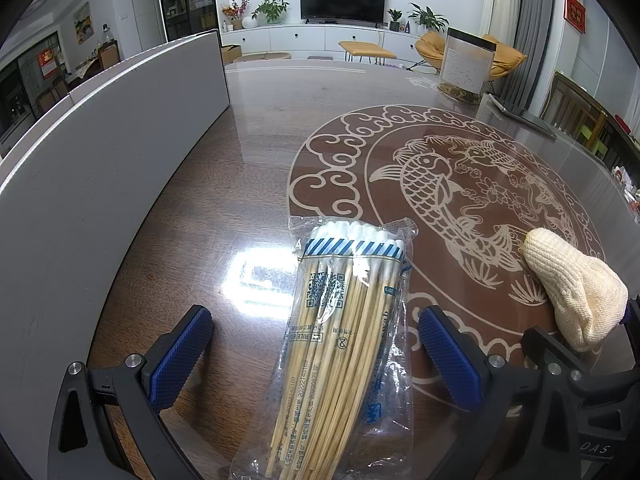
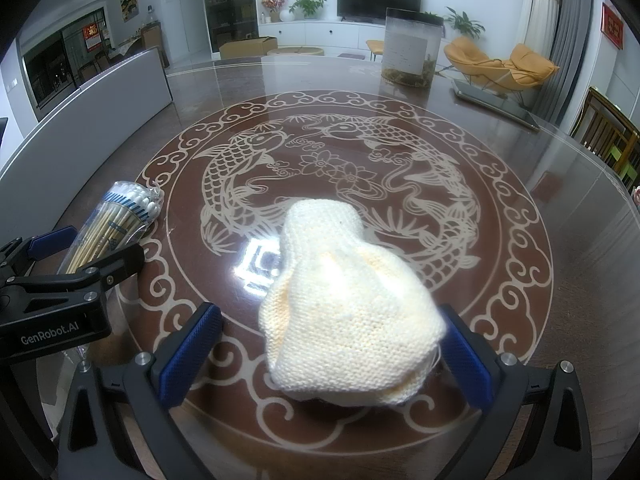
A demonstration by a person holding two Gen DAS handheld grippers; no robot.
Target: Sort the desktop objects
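Note:
A clear plastic pack of long cotton swabs [image 1: 344,332] lies on the glass-topped table between the open jaws of my left gripper [image 1: 316,352]; the blue pads stand apart from it on both sides. It also shows in the right wrist view [image 2: 116,224]. A cream knitted item [image 2: 344,300] lies between the open jaws of my right gripper [image 2: 328,348]. Its right side sits close to the right pad [image 2: 464,364]; whether they touch is unclear. The knit also shows in the left wrist view [image 1: 572,284], as does part of the right gripper.
A grey curved panel [image 1: 100,160] runs along the table's left side. A clear cylindrical jar [image 2: 412,48] stands at the far side, with a flat dark tablet [image 2: 496,104] to its right. The table [image 2: 360,128] has a carved fish pattern.

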